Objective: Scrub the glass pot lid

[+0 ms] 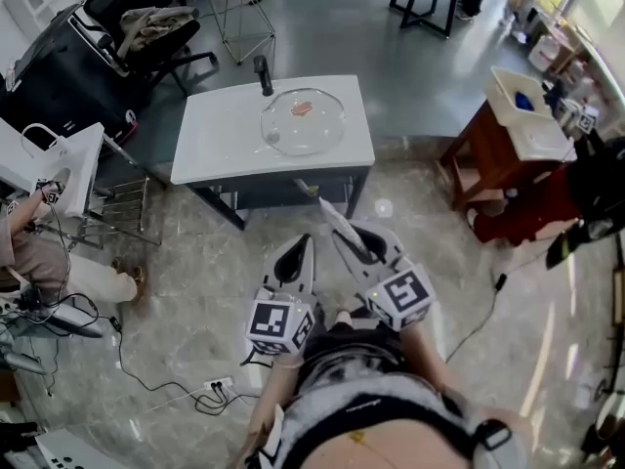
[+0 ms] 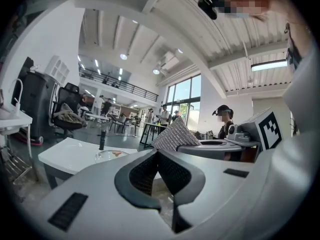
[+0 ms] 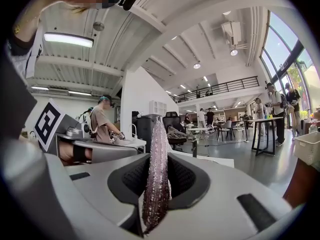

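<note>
The person is standing back from a white rectangular table (image 1: pixel 210 130), holding both tools well short of it. A round clear glass pot lid (image 1: pixel 303 120) is lying flat on the tabletop near its far right corner, untouched, with a reddish smear (image 1: pixel 301 107) showing on it. In the left gripper view the lid (image 2: pixel 107 155) is sitting low on the table, ahead of the jaws. A small dark upright cylinder (image 1: pixel 262 74), possibly a bottle though the view is too small to say, is standing just behind the lid.

The right gripper (image 1: pixel 350 242) is clenching a silvery sparkling scrubbing cloth (image 3: pixel 156 174) edge-on between its pads, the cloth sticking up and forward beyond the jaws. The left gripper (image 2: pixel 156 156) is keeping its jaws pressed together with nothing between them, and is sitting just beside the right one.
</note>
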### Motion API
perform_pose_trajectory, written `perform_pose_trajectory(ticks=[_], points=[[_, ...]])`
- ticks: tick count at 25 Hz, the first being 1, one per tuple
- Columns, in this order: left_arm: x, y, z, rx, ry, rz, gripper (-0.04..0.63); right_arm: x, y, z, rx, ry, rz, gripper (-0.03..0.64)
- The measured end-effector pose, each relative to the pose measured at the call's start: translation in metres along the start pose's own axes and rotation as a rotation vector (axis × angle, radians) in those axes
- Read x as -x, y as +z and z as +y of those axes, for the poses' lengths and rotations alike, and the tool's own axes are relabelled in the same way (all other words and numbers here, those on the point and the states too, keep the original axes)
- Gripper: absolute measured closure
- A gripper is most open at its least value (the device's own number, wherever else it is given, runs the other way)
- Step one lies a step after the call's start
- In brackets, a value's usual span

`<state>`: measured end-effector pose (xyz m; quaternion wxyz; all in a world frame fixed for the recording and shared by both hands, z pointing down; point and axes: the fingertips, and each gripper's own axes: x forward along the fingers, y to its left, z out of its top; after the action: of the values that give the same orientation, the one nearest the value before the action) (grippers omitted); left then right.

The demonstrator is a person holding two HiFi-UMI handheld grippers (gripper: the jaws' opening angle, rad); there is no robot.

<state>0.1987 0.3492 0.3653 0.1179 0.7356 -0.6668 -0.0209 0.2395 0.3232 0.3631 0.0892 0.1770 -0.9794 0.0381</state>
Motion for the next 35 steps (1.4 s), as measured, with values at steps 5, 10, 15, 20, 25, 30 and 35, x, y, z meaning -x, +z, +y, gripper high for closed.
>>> perform_pose_trajectory(ticks=[5,10,15,20,25,30,35], points=[[-0.024,0.014,0.034,-0.020,-0.036,0.002,0.603,-0.037,0.011,-0.012,-0.006,-0.037,-0.016,0.535],[-0.049,0.027,0.072,-0.023,-0.091,0.010,0.603,-0.079,0.021,-0.025,-0.009,-0.087,-0.017,0.535],[-0.065,0.034,0.096,-0.030,-0.158,0.021,0.603,-0.113,0.028,-0.031,-0.016,-0.125,-0.021,0.535],[-0.073,0.036,0.124,-0.030,-0.194,0.020,0.603,-0.138,0.030,-0.034,-0.031,-0.177,-0.041,0.535],[-0.082,0.040,0.142,-0.022,-0.214,0.016,0.603,-0.151,0.029,-0.040,-0.045,-0.209,-0.029,0.535],[-0.095,0.037,0.149,-0.007,-0.227,0.040,0.603,-0.161,0.026,-0.054,-0.027,-0.222,-0.023,0.535],[-0.117,0.038,0.164,0.011,-0.212,0.052,0.603,-0.183,0.029,-0.071,-0.038,-0.193,0.003,0.535]])
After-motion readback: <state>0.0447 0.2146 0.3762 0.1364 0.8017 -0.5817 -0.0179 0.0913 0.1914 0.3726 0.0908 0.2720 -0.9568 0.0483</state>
